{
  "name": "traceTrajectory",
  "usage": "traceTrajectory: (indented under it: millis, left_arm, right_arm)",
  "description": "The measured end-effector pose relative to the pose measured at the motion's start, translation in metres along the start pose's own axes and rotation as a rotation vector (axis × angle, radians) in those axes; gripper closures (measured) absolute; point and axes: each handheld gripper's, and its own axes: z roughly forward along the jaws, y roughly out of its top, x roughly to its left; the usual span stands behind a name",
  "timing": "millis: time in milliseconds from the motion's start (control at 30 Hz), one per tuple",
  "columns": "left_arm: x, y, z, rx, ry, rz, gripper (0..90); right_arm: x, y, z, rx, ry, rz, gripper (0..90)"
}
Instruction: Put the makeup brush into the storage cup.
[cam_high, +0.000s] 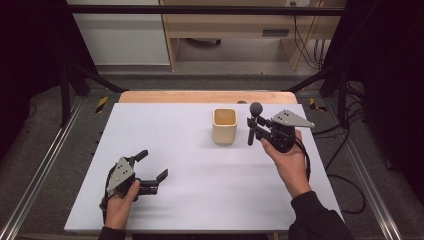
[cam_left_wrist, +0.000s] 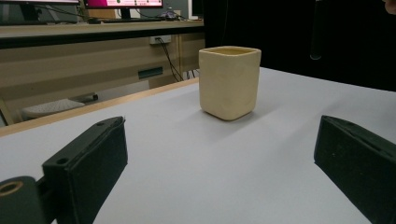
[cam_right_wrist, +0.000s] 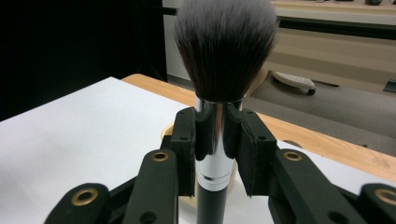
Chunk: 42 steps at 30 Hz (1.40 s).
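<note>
A cream square cup stands upright on the white table top, right of centre toward the back. My right gripper is shut on a makeup brush, held upright just right of the cup, bristles up. In the right gripper view the jaws clamp the brush's silver ferrule under the dark, grey-tipped bristles. My left gripper rests low at the front left, open, nothing between its pads. The cup stands ahead of it in the left gripper view.
A wooden strip runs along the table's back edge. Behind it are a wooden desk frame and cables. Metal rails run along both sides of the table. A cable trails at the right.
</note>
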Motion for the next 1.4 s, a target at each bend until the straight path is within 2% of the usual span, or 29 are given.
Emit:
traceTrajectory:
  millis: [1400]
  left_arm:
    - [0.002, 0.002, -0.003, -0.056, -0.035, -0.001, 2.0]
  right_arm:
    - [0.014, 0.032, 0.024, -0.032, 0.004, -0.028, 70.6]
